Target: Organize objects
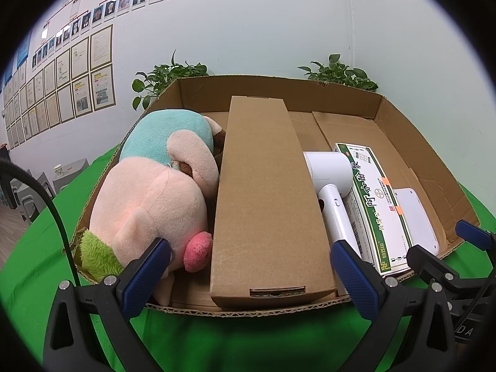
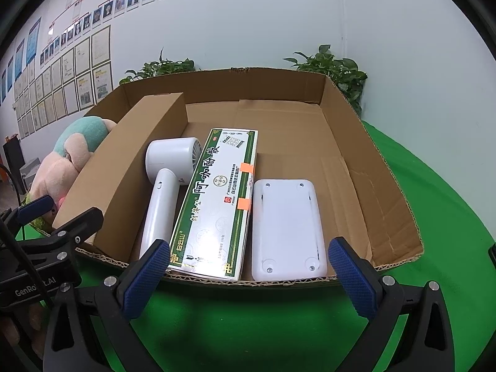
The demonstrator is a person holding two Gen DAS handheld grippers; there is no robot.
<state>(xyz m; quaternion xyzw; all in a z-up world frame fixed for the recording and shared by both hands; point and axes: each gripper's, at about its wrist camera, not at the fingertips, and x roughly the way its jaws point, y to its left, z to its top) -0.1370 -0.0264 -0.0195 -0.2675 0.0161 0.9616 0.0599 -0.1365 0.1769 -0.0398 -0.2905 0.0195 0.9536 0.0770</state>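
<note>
Objects are seen packed side by side in a shallow cardboard tray on the green cloth: a plush toy at the left, then a long brown carton, a white hair dryer, a green-edged box and a flat white device. Both the left gripper and right gripper are held just short of the tray's near wall — jaws wide, nothing gripped. The packing step is judged nearly complete; any next move would call for a fresh object, as the tray's right part is bare.
</note>
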